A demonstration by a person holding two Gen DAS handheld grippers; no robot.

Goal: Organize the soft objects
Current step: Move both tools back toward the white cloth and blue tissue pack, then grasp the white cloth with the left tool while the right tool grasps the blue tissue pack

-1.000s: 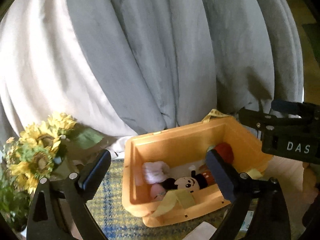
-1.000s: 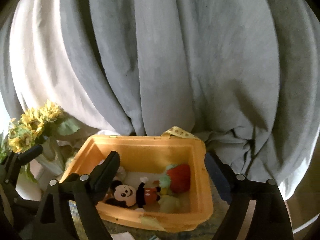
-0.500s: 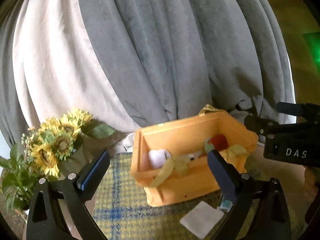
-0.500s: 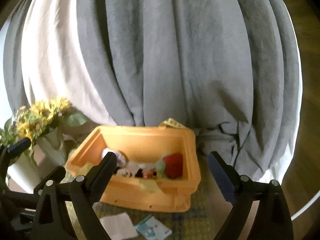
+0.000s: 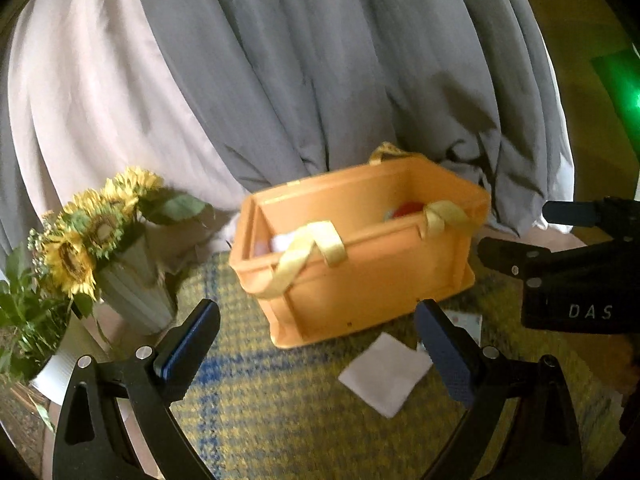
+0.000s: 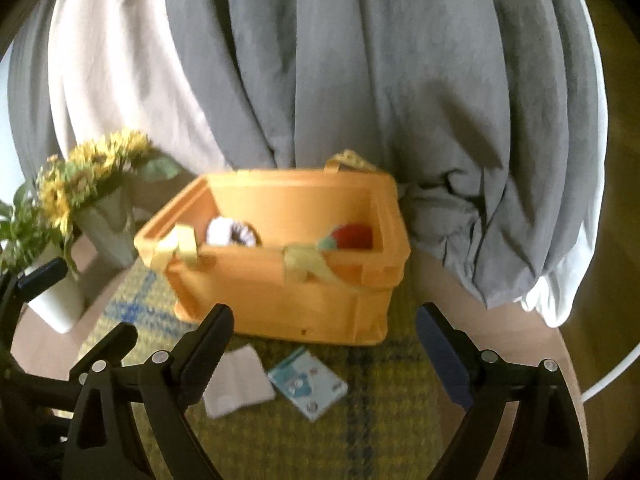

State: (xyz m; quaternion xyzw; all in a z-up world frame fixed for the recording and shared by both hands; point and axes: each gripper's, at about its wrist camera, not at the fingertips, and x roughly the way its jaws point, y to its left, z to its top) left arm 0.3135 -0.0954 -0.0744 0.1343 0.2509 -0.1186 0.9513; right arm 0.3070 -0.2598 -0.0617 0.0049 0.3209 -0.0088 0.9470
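Toys (image 6: 352, 236) already inside orange bin (image 5: 376, 280), centre of frame; white cloth (image 5: 384, 372) and blue-white packet (image 6: 308, 386) lying in front on checked mat (image 5: 260, 420), seemingly left to sort. Left gripper (image 5: 316, 340) and right gripper (image 6: 324, 340) both spread wide, empty. Sunflower vase (image 5: 132, 280) at left, grey drapes (image 6: 360, 80) behind; nothing blocking.

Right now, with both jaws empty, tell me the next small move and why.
Probably lower the left hand-held gripper onto the white folded cloth lying on the plaid mat just in front of the orange crate. Its jaws stand open and empty, the cloth lies almost between its fingertips, and plush toys already sit in the crate. The right hand-held gripper is open and empty too.
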